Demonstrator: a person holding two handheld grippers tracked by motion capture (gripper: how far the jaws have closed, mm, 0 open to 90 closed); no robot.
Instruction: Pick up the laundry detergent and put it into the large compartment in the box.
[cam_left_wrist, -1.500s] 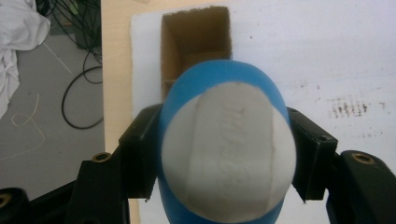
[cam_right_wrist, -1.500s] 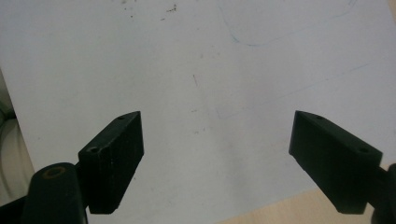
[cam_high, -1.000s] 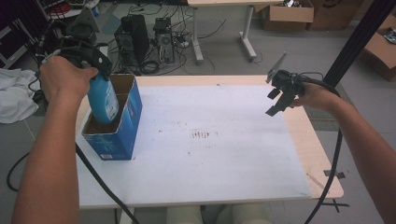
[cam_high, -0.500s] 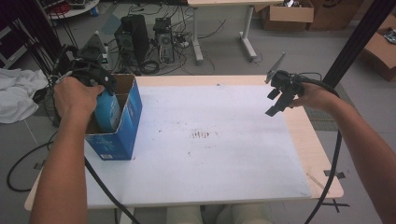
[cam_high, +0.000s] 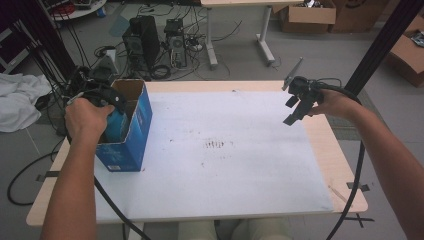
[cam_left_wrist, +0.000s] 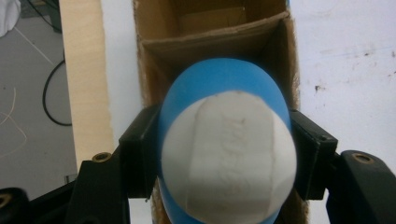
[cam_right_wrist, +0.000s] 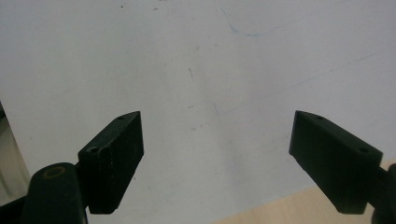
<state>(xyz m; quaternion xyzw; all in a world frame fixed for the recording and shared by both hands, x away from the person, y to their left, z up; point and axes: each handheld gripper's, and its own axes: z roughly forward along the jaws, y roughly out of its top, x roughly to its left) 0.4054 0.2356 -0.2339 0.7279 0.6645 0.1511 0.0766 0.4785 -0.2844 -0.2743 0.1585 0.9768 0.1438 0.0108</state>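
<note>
Left gripper (cam_left_wrist: 226, 154) clamped blue plastic bottle with white cap (cam_left_wrist: 229, 158) upright, long axis plumb and base already inside open blue cardboard box (cam_high: 132, 127) at table's left edge, while right gripper (cam_right_wrist: 219, 158), jaws apart and empty, hovered far across white tabletop (cam_high: 240, 165).

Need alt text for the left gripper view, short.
The left gripper is shut on a blue bottle with a white cap, held over an open cardboard box. The box stands on a white table.
</note>
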